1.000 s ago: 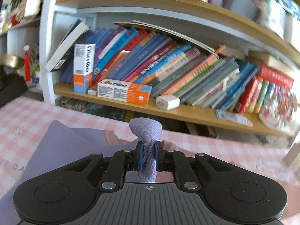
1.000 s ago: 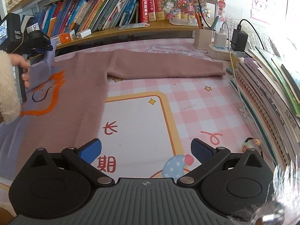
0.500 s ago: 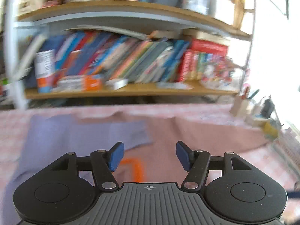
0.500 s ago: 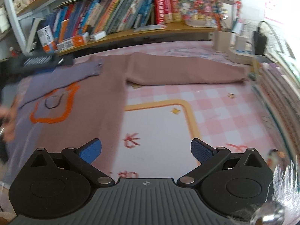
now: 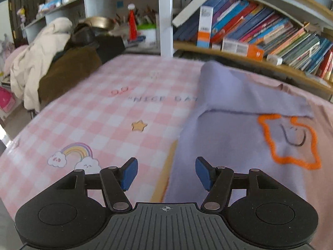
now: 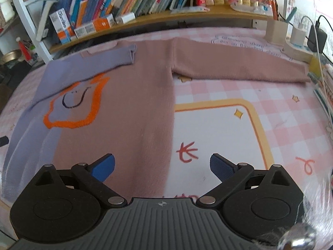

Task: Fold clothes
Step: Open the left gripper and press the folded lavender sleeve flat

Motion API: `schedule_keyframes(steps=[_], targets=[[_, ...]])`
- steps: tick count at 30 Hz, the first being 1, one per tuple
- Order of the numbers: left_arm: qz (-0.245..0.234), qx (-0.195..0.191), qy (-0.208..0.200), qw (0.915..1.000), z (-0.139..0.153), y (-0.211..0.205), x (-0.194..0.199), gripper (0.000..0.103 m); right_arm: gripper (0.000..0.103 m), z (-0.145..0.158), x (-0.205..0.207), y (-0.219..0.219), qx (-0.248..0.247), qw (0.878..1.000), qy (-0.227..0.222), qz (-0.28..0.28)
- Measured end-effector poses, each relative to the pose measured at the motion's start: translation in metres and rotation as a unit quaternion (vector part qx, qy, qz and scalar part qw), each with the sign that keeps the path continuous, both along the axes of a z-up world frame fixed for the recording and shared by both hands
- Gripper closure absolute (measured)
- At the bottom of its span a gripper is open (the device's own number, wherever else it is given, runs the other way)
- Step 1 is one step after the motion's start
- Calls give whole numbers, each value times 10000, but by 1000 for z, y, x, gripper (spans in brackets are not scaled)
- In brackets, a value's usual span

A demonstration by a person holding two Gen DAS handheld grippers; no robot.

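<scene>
Left gripper [image 5: 166,174] no longer pinches lilac sleeve [image 6: 91,65]; jaws now apart, empty. Sleeve lies folded across sweater [image 6: 129,104] chest on checked tablecloth [image 5: 104,108]. Right gripper [image 6: 162,166] jaws apart, empty. Sweater hem hidden behind grippers.

The checked tabletop [image 5: 108,112] lies bare to the left of the sweater [image 6: 133,108] and open below its outstretched sleeve [image 6: 239,66], while the bookshelf [image 6: 158,16] bounds the far edge and chargers [image 6: 299,35] crowd the right corner.
</scene>
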State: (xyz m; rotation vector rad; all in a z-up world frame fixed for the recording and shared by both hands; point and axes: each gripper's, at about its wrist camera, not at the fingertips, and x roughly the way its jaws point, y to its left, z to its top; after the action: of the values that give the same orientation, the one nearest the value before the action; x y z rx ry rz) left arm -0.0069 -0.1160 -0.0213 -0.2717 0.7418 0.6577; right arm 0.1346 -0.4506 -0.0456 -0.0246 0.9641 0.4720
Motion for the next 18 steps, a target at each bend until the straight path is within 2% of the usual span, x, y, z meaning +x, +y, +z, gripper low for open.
schedule_keyframes(steps=[4, 5, 6, 8, 9, 10, 11, 12, 13, 14, 16, 18], targets=[[-56, -311, -51, 9995, -9, 14, -6, 41, 24, -2, -8, 3, -119, 9997, 133, -186], [-71, -388, -64, 9992, -11, 17, -8, 41, 32, -3, -11, 3, -146, 9995, 169, -234], [-99, -465, -76, 9988, -13, 20, -9, 41, 34, -3, -14, 4, -186, 9992, 186, -296], [-271, -614, -103, 9977, -15, 23, -9, 43, 47, -2, -19, 6, -255, 9986, 186, -417], [-342, -693, -122, 9969, -17, 24, -9, 52, 51, -2, -21, 6, -264, 9983, 187, -480], [-389, -769, -169, 9961, -17, 26, -9, 68, 59, -2, -23, 6, -270, 9981, 182, -524], [-436, -845, -216, 9952, -16, 28, -8, 75, 66, -1, -24, 6, -276, 9979, 175, -559], [-473, -937, -266, 9941, -17, 31, -8, 93, 70, -1, -26, 7, -250, 9979, 172, -577], [-465, -1107, -329, 9922, -18, 36, -8, 99, 82, -2, -27, 7, -188, 9980, 188, -568], [-457, -1256, -389, 9903, -18, 40, -8, 99, 86, -2, -28, 9, -148, 9981, 199, -564], [-426, -1308, -475, 9893, -19, 46, -10, 100, 91, -2, -30, 16, -194, 9985, 104, -510], [-346, -1333, -555, 9889, -18, 55, -12, 100, 91, -2, -32, 23, -232, 9989, -13, -409]])
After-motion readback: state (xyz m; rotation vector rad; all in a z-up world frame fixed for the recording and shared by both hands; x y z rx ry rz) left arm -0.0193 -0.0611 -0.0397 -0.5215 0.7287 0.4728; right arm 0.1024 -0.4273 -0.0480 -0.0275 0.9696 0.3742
